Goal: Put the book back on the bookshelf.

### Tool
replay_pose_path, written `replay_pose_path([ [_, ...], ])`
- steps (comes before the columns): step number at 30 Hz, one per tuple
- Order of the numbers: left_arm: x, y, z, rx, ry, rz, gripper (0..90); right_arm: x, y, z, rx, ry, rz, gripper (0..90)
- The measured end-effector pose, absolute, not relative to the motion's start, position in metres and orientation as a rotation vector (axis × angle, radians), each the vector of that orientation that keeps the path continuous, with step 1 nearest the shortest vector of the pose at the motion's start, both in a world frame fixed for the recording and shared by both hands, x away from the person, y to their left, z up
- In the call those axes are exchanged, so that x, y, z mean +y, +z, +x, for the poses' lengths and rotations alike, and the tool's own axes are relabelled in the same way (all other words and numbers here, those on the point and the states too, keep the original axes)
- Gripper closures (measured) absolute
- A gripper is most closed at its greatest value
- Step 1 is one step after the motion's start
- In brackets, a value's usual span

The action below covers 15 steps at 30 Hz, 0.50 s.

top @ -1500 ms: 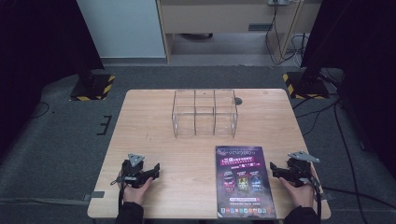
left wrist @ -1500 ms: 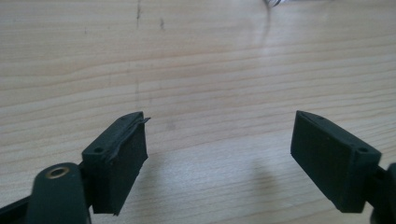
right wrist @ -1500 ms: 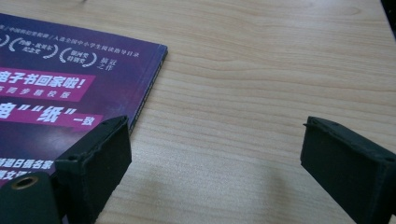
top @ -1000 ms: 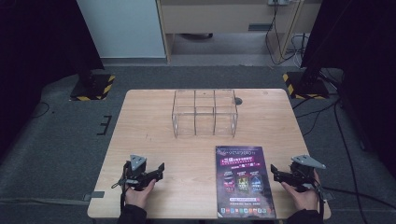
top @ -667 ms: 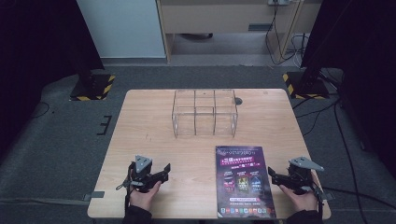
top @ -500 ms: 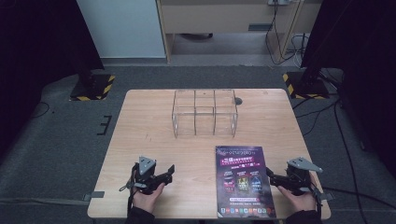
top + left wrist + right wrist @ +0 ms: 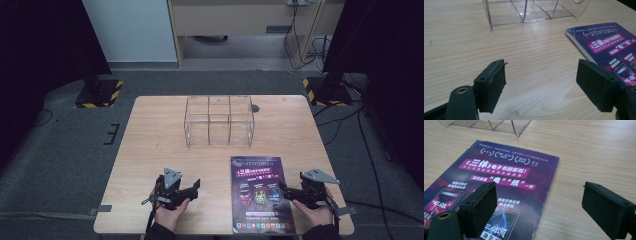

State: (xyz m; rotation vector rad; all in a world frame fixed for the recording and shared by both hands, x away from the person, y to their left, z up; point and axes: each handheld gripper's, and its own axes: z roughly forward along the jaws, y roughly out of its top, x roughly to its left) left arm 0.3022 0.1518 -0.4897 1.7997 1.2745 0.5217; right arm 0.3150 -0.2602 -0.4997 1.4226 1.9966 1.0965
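Observation:
A purple magazine (image 7: 260,192) lies flat near the table's front edge, right of centre. My left gripper (image 7: 192,186) hovers low over bare wood to its left, pointing at it, jaws open and empty. In the left gripper view (image 7: 541,80) the magazine (image 7: 610,47) lies ahead on the right. My right gripper (image 7: 285,189) reaches the magazine's right edge. In the right gripper view (image 7: 539,202) its jaws stand open astride that edge of the magazine (image 7: 499,182). They have just been closing a little, with nothing pressed between the pads.
A clear acrylic organizer (image 7: 218,120) with several compartments stands at the middle back of the wooden table (image 7: 150,150). Dark floor, black stands with striped bases and cables surround the table.
My left gripper has slid right across the table toward the magazine. The right gripper has edged left to the magazine's right edge.

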Motion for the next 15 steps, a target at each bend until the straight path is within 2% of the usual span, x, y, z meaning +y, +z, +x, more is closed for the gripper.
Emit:
replay_pose_path([
  [15, 0.101, -0.499, 0.311, 1.229, 0.447, 1.842, 25.9, -0.257, -0.51, 0.313, 2.041, 1.122, 1.428, 19.6],
])
